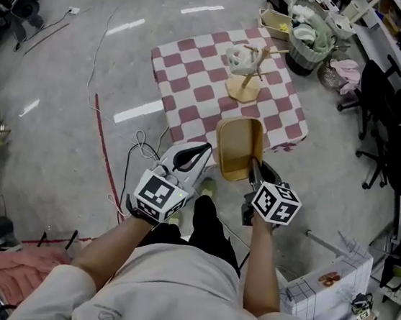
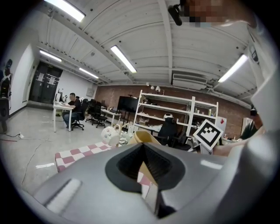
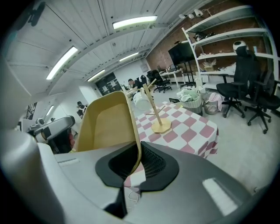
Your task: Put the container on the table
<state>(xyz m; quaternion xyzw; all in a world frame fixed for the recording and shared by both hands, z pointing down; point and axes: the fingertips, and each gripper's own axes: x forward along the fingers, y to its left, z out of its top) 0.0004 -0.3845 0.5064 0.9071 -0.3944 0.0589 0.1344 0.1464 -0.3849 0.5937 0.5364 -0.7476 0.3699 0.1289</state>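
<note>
From the head view, the right gripper [image 1: 252, 167] holds a tan rectangular plastic container [image 1: 237, 146] in the air over the near edge of the red-and-white checkered table [image 1: 197, 68]. A wooden mug stand [image 1: 243, 87] stands farther back. In the left gripper view, the left gripper [image 2: 143, 145] is clenched on nothing. In the right gripper view, the jaws pinch the container's wall.
</note>
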